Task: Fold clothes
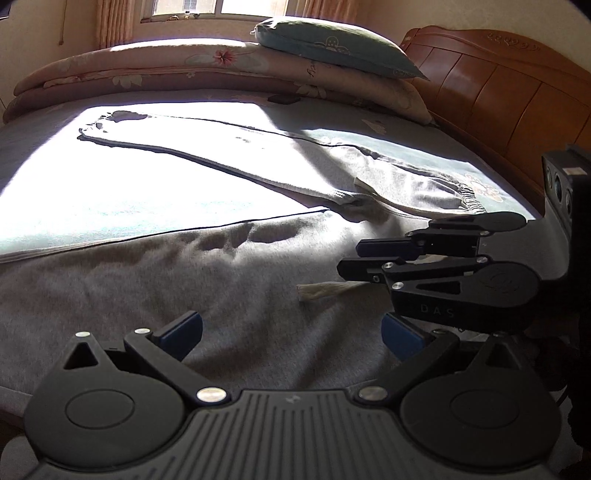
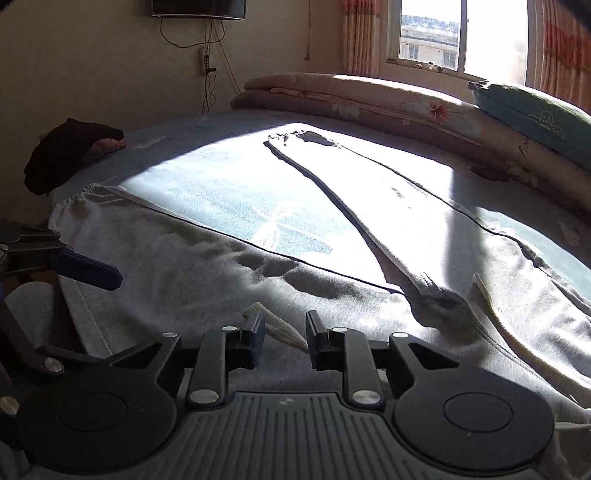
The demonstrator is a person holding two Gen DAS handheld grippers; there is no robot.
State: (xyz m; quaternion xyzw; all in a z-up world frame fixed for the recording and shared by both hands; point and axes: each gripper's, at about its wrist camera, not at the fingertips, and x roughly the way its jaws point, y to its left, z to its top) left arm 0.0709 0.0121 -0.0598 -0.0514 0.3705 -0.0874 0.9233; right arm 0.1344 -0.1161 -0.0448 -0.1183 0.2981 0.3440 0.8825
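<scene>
Grey sweatpants under left hand-held gripper

Both views taken low, close over bed; left faced toward headboard, right toward window. Grey trousers shared.

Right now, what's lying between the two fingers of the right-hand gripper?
In the right wrist view, a pale drawstring end lies between the right gripper fingers, on the grey sweatpants. The jaws stand apart, not yet closed on it.
</scene>
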